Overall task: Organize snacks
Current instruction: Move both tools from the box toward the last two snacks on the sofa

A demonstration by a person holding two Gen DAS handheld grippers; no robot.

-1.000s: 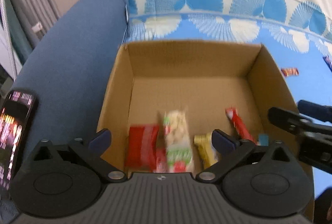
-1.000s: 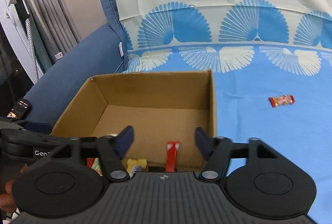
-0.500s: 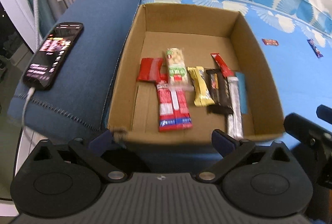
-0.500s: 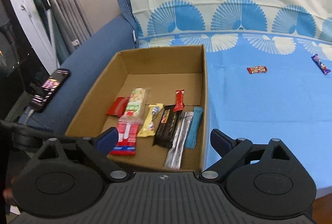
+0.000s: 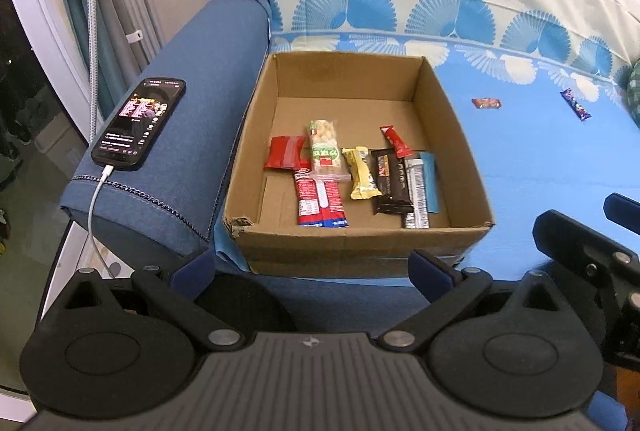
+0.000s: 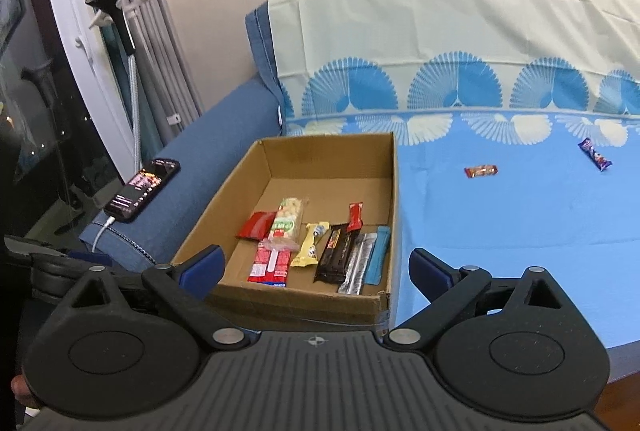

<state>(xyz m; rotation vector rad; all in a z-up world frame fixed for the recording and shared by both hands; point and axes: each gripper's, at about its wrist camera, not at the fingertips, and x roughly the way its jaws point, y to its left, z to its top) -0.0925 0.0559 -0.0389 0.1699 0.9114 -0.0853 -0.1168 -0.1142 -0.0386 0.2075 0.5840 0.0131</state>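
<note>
An open cardboard box [image 5: 452, 119] [image 6: 394, 199] sits on the blue sofa cover and holds several snack bars in a row, among them a peanut bar [image 5: 325, 151] [image 6: 287, 219], a yellow bar [image 5: 362, 178] and a black bar [image 5: 390, 181] [image 6: 338, 251]. Two snacks lie loose on the cover to the right: a small red one [image 5: 486, 103] [image 6: 481, 171] and a purple one [image 5: 576, 105] [image 6: 596, 159]. My left gripper [image 5: 314, 267] and right gripper [image 6: 316, 263] are both open and empty, held back in front of the box.
A lit phone [image 5: 140, 123] [image 6: 142, 189] on a charging cable lies on the blue armrest left of the box. Curtains and a window frame [image 6: 100, 71] stand at the far left. The sofa's backrest [image 6: 440, 51] rises behind the box.
Both grippers have pulled back and up from the box, which now shows whole with the snacks lying in it. Both stay open and empty.
</note>
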